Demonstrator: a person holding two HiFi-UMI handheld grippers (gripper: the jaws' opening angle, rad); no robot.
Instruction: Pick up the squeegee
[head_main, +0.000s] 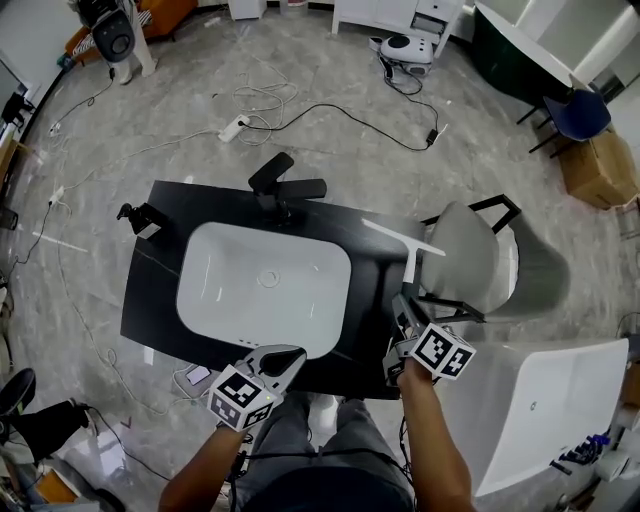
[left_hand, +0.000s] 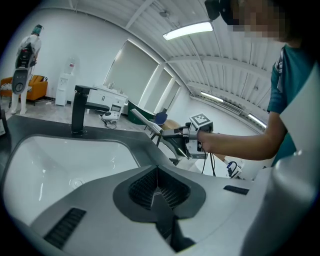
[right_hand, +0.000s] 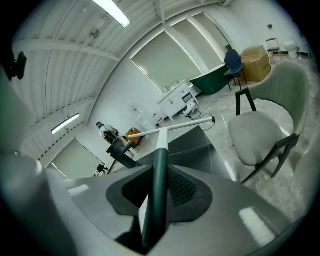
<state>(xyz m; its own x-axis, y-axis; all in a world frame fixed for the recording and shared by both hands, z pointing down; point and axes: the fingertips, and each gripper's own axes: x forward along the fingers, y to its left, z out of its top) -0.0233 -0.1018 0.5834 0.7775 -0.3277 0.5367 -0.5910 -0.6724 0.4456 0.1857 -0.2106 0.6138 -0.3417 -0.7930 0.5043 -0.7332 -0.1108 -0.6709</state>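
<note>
Between the right gripper (right_hand: 160, 186) jaws sits the dark green handle of the squeegee (right_hand: 159, 160), pads clamped on it, jaws partway closed. Long axis runs straight out along the jaws, away from the person. White blade sits crosswise at the far end, T-shape, over the right end of the black countertop (head_main: 150, 290), near the grey chair (head_main: 470, 260). Left gripper (head_main: 283, 360) has its jaws together with nothing in them, and hangs over the counter's front edge just beside the white sink basin (head_main: 215, 290). Black faucet (head_main: 285, 188) stands on the basin's far side.
</note>
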